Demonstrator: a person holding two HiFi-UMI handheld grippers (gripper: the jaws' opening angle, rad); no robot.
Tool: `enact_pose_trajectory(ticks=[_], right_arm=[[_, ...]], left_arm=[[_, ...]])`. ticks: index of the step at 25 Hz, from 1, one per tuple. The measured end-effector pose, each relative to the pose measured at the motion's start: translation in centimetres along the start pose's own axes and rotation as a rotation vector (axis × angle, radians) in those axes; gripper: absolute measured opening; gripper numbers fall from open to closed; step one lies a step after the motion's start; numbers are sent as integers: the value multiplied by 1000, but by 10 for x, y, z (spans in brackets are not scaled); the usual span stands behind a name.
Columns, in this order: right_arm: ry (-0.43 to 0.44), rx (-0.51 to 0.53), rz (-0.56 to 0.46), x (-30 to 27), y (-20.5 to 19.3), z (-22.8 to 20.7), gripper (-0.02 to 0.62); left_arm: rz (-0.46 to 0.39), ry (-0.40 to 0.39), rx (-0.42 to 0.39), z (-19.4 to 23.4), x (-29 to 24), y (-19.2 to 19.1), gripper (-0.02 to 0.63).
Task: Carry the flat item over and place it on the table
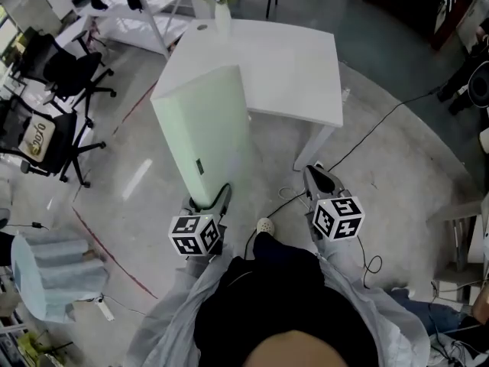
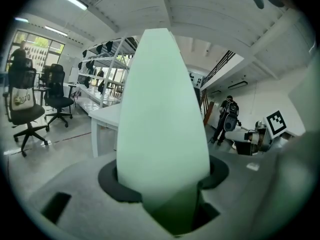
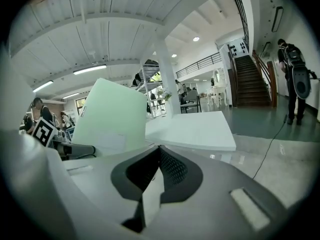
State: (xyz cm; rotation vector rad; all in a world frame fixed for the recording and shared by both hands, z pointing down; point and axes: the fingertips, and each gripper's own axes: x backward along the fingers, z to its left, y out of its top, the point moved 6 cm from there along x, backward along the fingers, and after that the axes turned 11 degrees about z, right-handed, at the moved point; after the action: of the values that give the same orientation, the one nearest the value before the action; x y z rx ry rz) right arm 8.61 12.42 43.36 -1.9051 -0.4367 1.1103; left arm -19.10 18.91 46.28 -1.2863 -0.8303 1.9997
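Head view, flat panel: the pale green flat panel (image 1: 202, 125) stands on edge. Its lower edge is in the left tongs (image 1: 208, 201). Its upper edge overlaps the near-left corner of the white bench (image 1: 294, 75) in this view.
Head view, right tongs: the right tongs (image 1: 319, 180) hang over the floor (image 1: 382, 167) near the bench's front edge, apart from the panel.
Head view, open room: bare floor lies right of the bench, crossed by a cable (image 1: 374, 132). Office chairs (image 1: 72, 71) stand well apart on the left. A vase (image 1: 221, 10) sits at the bench's far-left edge.
Left gripper view, tongs: the jaws are clamped on the panel's lower edge. The panel rises up the middle, with the bench's edge behind it to the left.
Right gripper view, tongs: the jaws are pressed together with nothing between them. The bench's front edge and right corner lie ahead, and the panel is to the left.
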Motion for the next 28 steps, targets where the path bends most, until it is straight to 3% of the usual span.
enact_pose_trajectory(ticks=[7, 13, 22, 28], right_arm=[[16, -11, 5, -34, 22, -32, 9], [32, -5, -2, -57, 43, -60, 9], [46, -20, 16, -78, 46, -75, 9], [40, -27, 15, -99, 62, -86, 9]], left_arm=[[-2, -1, 4, 3, -38, 28, 273], [-56, -16, 33, 1, -67, 56, 273], [-66, -18, 40, 2, -81, 62, 273], [-60, -60, 94, 12, -114, 80, 273]])
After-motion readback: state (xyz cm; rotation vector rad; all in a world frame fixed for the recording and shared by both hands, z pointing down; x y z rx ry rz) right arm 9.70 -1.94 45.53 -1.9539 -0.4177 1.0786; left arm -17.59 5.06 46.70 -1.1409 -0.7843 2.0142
